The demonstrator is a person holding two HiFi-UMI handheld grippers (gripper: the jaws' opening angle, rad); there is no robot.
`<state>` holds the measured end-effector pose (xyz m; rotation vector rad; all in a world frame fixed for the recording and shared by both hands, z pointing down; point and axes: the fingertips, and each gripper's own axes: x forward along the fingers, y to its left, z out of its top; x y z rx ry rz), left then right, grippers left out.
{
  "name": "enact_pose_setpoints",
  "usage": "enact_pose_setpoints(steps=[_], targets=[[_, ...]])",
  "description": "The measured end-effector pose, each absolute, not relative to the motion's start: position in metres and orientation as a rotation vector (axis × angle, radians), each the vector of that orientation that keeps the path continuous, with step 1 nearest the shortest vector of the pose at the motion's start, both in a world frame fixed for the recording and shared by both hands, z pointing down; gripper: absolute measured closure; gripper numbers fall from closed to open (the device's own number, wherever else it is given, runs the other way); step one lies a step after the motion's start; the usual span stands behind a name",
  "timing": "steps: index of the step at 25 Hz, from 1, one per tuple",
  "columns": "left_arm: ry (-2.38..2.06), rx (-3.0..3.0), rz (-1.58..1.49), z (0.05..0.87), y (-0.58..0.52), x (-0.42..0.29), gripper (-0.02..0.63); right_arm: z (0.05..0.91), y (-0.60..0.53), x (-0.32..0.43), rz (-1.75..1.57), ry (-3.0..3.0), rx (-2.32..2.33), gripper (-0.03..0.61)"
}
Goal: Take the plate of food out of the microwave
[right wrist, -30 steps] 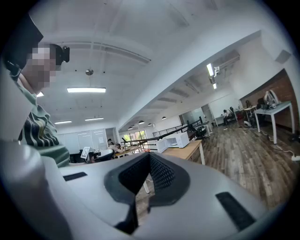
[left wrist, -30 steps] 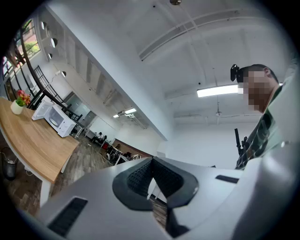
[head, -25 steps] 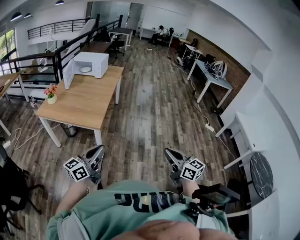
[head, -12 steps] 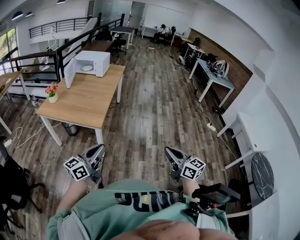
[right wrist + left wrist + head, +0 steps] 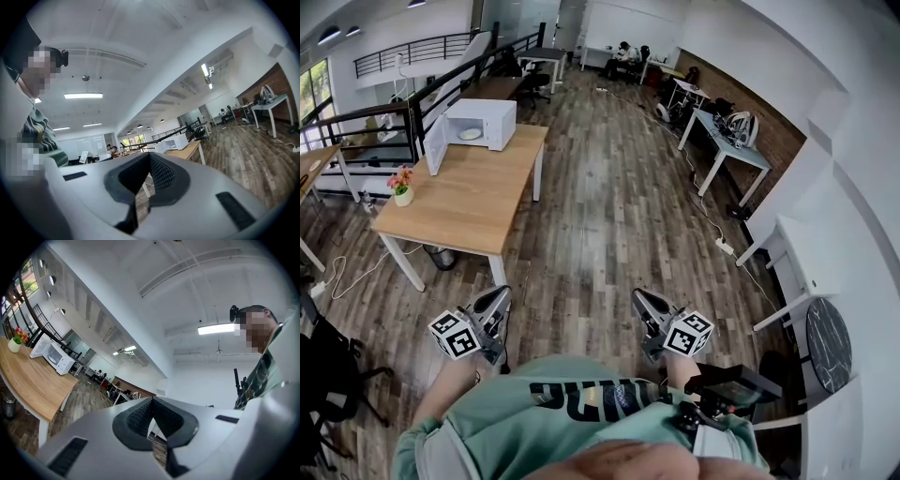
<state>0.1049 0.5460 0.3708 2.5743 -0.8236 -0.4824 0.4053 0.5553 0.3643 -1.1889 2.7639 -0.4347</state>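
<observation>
Holding your left gripper (image 5: 498,298) and right gripper (image 5: 640,300) closed and empty, you face an open white box-shaped microwave (image 5: 482,123) containing a pale round plate (image 5: 471,136).

Ahead of you and off to your left stands a light wooden tabletop (image 5: 473,192) on white legs, planted on the grey-brown plank floor (image 5: 609,216); at its far end you have the white microwave (image 5: 485,123), sitting directly on the wood with its door (image 5: 435,147) swung open to the left; near the left edge, well apart from the microwave, a small pale flower pot (image 5: 402,195) with pink and orange blooms stands upright.
</observation>
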Motion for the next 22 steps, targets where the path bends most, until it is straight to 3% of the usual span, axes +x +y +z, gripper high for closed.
enact_pose_setpoints(steps=[22], targets=[[-0.801, 2.650, -0.459, 0.344, 0.524, 0.245, 0.620, 0.358, 0.556, 0.542, -0.408, 2.724, -1.169, 0.572]])
